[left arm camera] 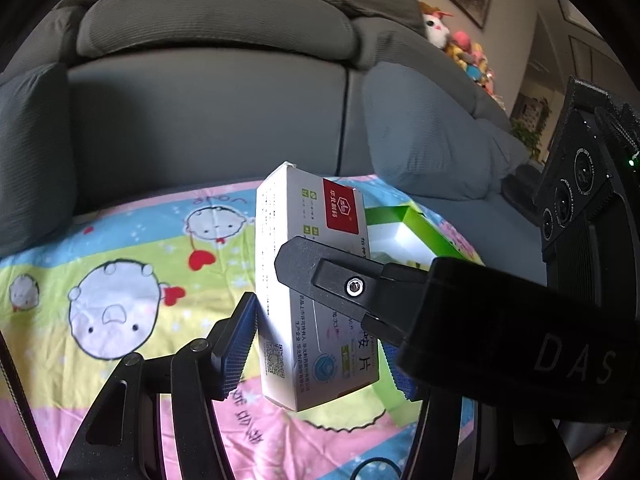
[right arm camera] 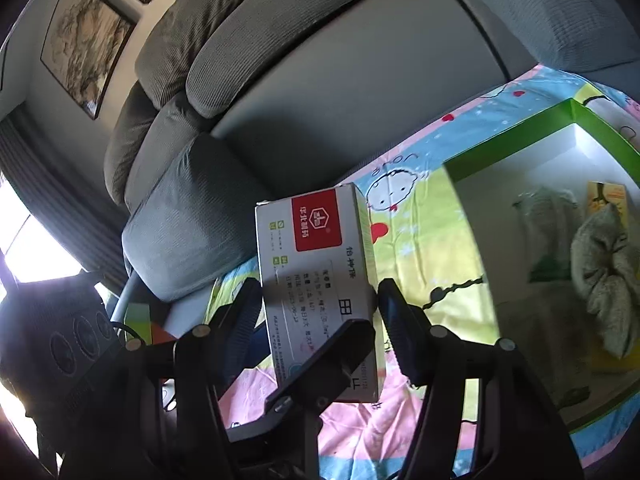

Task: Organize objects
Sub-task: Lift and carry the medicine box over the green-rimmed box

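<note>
A white medicine box (left arm camera: 316, 208) with a red label hangs above the cartoon blanket (left arm camera: 120, 248). My left gripper (left arm camera: 320, 344) is shut on its lower half, blue pads (left arm camera: 236, 348) against its sides. A black finger of the right gripper (left arm camera: 332, 276) lies across the box's printed face. In the right wrist view the same box (right arm camera: 316, 240) sits between the right gripper's (right arm camera: 318, 292) fingers, which press on both long edges. The left gripper's finger (right arm camera: 320, 364) crosses the box's lower part there. The box's lower end is partly hidden.
An open green-rimmed box (right arm camera: 520, 148) lies on the blanket (right arm camera: 420, 208) to the right, holding a grey cloth bundle (right arm camera: 604, 280), a clear bag (right arm camera: 548, 232) and a yellow packet (right arm camera: 608, 196). The same green box (left arm camera: 416, 224) shows in the left wrist view. A grey sofa (left arm camera: 208, 112) stands behind.
</note>
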Motion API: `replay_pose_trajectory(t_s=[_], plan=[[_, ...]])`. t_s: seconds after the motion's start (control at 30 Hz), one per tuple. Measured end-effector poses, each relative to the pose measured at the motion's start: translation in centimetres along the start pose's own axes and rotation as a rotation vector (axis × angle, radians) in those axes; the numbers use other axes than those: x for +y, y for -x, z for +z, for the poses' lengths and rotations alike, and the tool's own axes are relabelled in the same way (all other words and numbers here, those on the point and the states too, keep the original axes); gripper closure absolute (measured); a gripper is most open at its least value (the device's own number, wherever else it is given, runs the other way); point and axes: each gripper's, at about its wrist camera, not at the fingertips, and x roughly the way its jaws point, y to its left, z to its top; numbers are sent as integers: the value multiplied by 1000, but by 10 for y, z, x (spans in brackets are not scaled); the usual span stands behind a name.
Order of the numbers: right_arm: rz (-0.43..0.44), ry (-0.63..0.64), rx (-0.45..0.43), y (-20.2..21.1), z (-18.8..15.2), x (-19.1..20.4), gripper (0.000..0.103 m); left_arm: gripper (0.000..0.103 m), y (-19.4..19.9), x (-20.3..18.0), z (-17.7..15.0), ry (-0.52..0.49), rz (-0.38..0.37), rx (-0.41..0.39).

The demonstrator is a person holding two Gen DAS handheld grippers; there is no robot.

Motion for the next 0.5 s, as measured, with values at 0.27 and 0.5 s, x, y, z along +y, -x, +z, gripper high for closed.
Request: replay_pose_trajectory(t_s=[0.27, 0.5], plan=[[9, -76, -65, 24, 11, -29, 43, 43, -17, -38, 12, -90, -30, 14], [-15, -164, -126, 45, 14, -60, 43, 43, -40, -72, 16, -156, -83, 45]])
